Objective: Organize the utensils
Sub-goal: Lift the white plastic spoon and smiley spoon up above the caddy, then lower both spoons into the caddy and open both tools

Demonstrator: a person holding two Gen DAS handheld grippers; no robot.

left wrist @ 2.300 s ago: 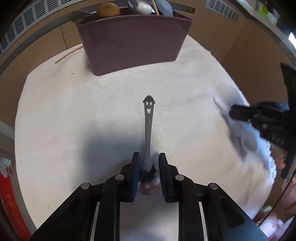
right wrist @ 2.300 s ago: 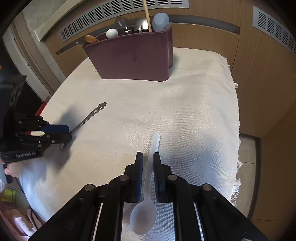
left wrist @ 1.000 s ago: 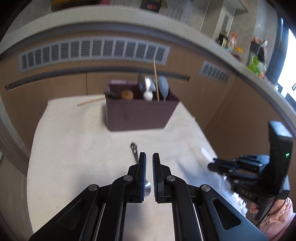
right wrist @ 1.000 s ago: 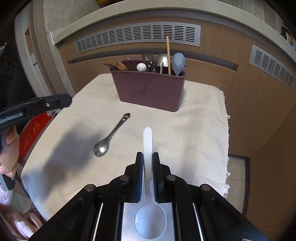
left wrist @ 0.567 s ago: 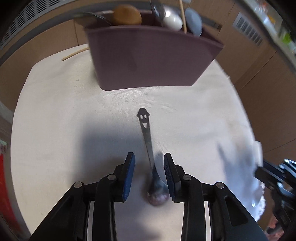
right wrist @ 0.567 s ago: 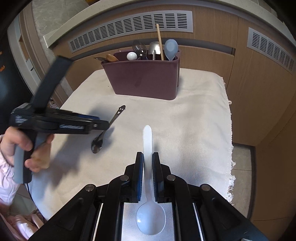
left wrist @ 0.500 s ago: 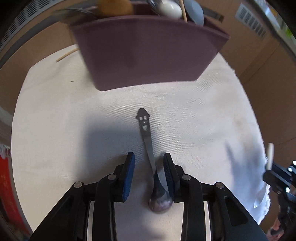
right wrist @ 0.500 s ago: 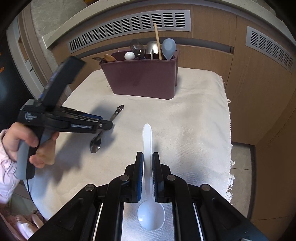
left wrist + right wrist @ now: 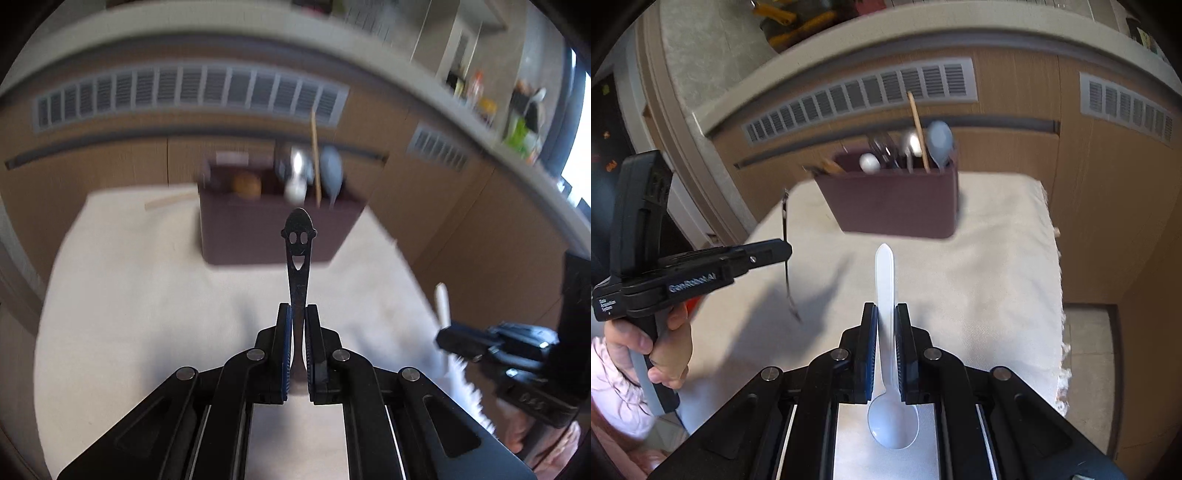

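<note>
Best carried high toward the dark maroon plastic utensil caddy (image 9: 897, 206), standing at the far end of the cream cloth-covered table (image 9: 997, 280), and lowered bowl-first into a free slot, clear of the wooden chopstick (image 9: 919, 131) and the pale blue spoon (image 9: 940, 142) already standing inside. Wise to bring one utensil in at a time, so as not to cross arms over the rim, and to loosen only once the bowl sat inside the wall.

Left gripper (image 9: 297, 314): clenched, jaws nearly together on the neck of the dark metal spoon with a smiley-face cut-out handle (image 9: 298, 254). Handle pointed forward and up toward the caddy; spoon lifted off the cloth, as seen from the right wrist, its bowl hanging below the fingers. Much motion blur in the background.

Right gripper (image 9: 885, 314): likewise clamped, gripping the translucent white plastic spoon (image 9: 886, 325) partway along its handle, bowl back beneath the camera, handle tip aimed at the caddy. Held above the table, well short of the caddy.
</note>
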